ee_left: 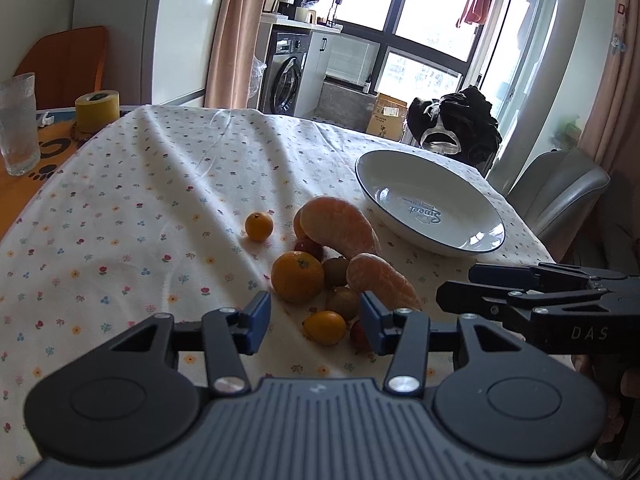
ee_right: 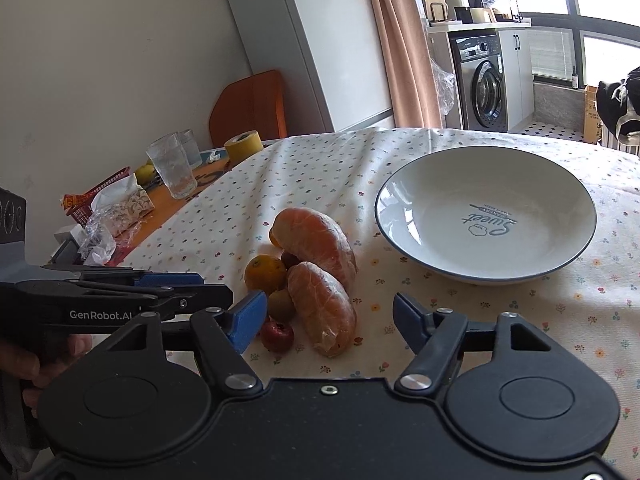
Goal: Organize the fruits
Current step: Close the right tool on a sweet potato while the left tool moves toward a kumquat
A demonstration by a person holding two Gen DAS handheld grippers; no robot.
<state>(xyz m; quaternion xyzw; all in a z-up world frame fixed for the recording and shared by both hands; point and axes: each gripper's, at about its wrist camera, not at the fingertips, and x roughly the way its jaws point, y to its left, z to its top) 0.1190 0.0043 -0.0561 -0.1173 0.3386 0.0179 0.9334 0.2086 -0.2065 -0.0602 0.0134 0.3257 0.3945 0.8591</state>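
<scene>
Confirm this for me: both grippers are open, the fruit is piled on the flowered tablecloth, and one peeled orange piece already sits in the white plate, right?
Not quite. The white plate holds no fruit, as the right wrist view shows; both peeled orange pieces lie on the tablecloth.

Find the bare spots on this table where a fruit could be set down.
Free: inside the plate, and the cloth between the fruit pile and the glass. Crowded: the pile itself, and the table's far-left clutter.
</scene>
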